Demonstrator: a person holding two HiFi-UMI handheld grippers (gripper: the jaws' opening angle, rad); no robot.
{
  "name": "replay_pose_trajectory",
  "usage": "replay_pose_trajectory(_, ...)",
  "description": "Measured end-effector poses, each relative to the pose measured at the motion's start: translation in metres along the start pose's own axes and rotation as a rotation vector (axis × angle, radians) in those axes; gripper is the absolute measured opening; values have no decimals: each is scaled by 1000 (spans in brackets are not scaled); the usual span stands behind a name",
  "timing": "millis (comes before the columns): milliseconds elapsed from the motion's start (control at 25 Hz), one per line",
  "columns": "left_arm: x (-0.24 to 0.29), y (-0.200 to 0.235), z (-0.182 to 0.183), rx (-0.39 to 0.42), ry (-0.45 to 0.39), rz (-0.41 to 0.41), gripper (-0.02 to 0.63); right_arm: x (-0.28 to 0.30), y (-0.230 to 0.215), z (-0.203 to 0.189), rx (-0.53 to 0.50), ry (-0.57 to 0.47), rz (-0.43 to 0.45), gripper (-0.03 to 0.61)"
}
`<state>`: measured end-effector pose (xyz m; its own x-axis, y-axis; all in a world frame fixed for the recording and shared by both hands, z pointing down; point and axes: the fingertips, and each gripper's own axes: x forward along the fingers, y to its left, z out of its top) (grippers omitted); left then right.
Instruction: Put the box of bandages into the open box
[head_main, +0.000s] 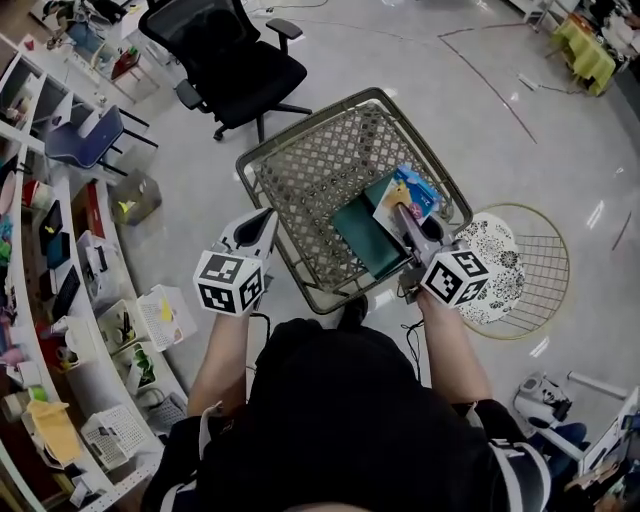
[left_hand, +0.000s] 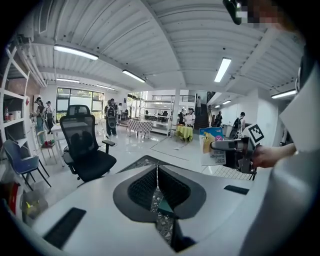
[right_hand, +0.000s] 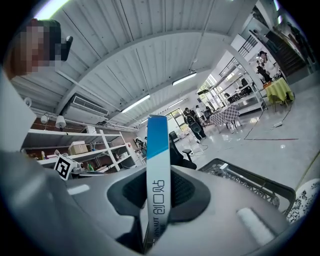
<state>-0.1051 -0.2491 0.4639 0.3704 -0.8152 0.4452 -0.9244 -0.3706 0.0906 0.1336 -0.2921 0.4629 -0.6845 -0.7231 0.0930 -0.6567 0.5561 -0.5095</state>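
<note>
The box of bandages (head_main: 420, 188), blue, yellow and white, hangs over the right half of a wire cart (head_main: 300, 135), with my right gripper (head_main: 405, 210) shut on it. In the right gripper view the box (right_hand: 157, 170) stands edge-on between the pads. From the left gripper view the same box (left_hand: 212, 145) shows at the right in the right gripper (left_hand: 227, 145). A dark green open box (head_main: 362, 240) lies inside the cart, just below and left of the held box. My left gripper (head_main: 268, 215) hovers at the cart's left rim, its jaws (left_hand: 156, 172) shut and empty.
A black office chair (head_main: 235, 60) stands beyond the cart and a blue chair (head_main: 85, 135) to its left. Shelves (head_main: 60, 260) packed with goods run along the left. A round wire basket (head_main: 530, 265) with a patterned item sits on the floor at the right.
</note>
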Motion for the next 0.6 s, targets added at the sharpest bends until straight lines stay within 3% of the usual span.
replay_pose_trajectory(600,38,38,16,-61,-42,-139,14,29,-9,-22,8,69,-137,86)
